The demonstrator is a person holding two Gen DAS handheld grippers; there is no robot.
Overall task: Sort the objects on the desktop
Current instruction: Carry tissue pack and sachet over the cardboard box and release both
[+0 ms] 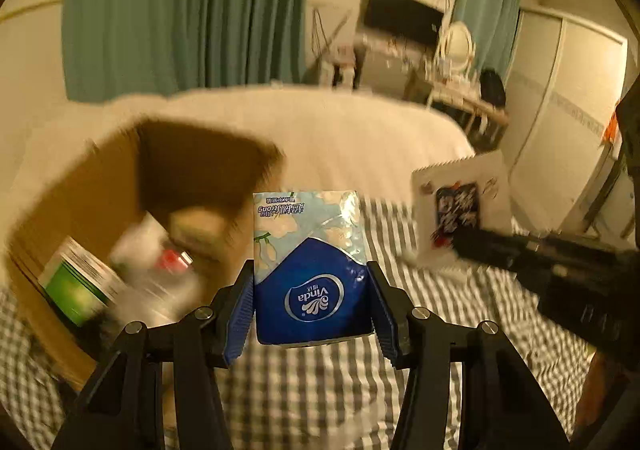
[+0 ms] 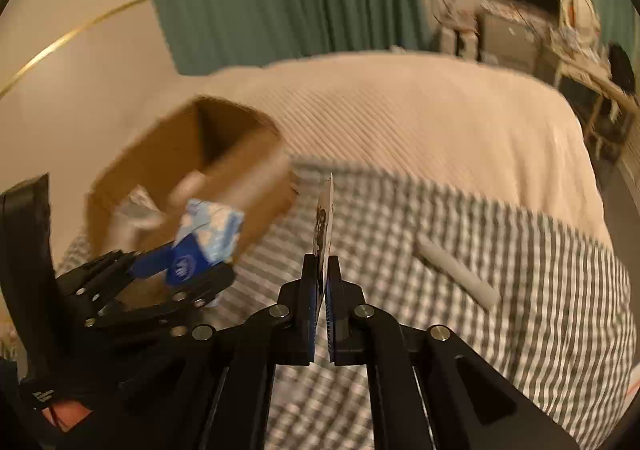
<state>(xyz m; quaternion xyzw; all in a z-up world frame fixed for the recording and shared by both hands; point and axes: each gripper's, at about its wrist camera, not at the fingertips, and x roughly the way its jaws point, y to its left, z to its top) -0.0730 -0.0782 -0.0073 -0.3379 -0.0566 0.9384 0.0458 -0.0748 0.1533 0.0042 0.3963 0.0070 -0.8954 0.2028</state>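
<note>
Tissue pack (image 1: pixel 310 270) – blue w/ pale floral top; bedsheet (image 2: pixel 480 250) grey-white check; box (image 1: pixel 100 189) brown; curtain (image 1: pixel 180 9) teal – blanket (image 2: pixel 400 109) cream.

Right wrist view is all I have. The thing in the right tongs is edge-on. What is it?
Observer: A flat white card with a dark printed picture on its face and a toothed top edge. The right tongs are shut on its lower edge.
Operator: Box contents? Just blur here.
Observer: The cardboard box holds a green-labelled can and a clear bottle with a red band.
Operator: Left grip square?
Observer: Yes. The left tongs press both blue pads on the lower sides of the tissue pack, which stands straight between them.
</note>
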